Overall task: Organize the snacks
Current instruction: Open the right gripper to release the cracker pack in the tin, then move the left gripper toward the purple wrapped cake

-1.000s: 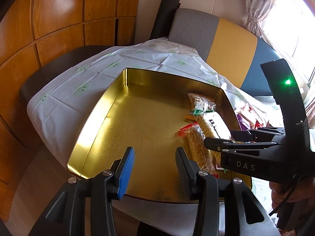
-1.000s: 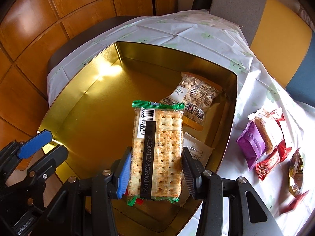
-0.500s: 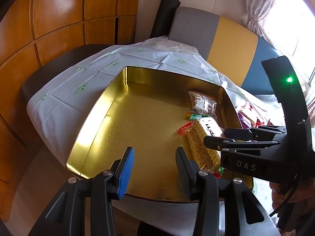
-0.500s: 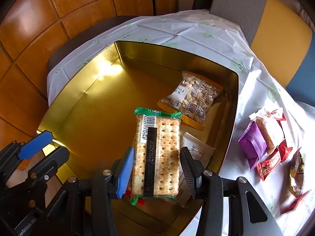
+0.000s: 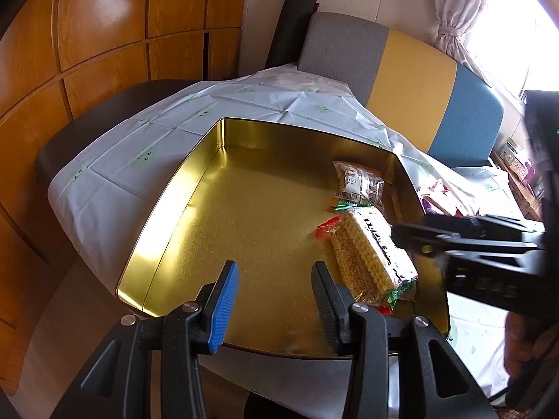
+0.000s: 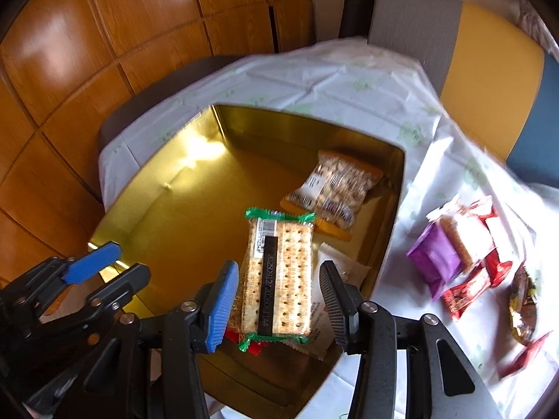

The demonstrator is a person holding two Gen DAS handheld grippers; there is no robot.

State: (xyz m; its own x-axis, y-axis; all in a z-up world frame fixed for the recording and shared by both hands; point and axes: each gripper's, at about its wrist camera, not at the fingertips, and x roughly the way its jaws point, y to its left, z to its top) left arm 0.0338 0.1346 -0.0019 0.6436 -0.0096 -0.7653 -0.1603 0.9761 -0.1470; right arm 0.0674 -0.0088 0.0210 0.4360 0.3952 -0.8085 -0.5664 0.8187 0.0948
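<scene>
On the cloth-covered table [image 6: 349,70] the gold tin [image 6: 167,188] takes the snacks: my right gripper [image 6: 276,295] stands apart around the cracker pack [image 6: 283,272] lying inside, while my left gripper [image 5: 274,293] waits empty, jaws apart

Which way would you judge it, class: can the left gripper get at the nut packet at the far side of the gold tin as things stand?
Probably yes. The left gripper is open and empty at the tin's near edge, with bare tin floor ahead. The nut packet lies uncovered, though the cracker pack and right gripper crowd its near side.
</scene>
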